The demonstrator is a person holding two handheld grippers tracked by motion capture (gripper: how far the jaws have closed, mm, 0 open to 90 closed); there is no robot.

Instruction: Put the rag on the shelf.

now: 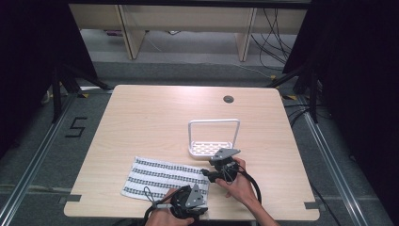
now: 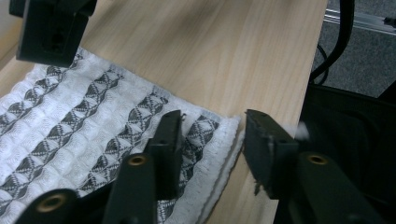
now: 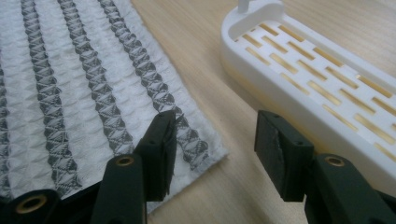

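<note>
The towel lies flat on the counter, patterned side up. Each tool straddles one of its right-hand corners. The left tool is spread, one jaw over the cloth, the other past its hem near the counter's edge. The right tool is also spread at the far corner, with the white rack just beyond it. Both seem placed to pinch corners, probably for folding.

The person's left hand is cut off.
</note>
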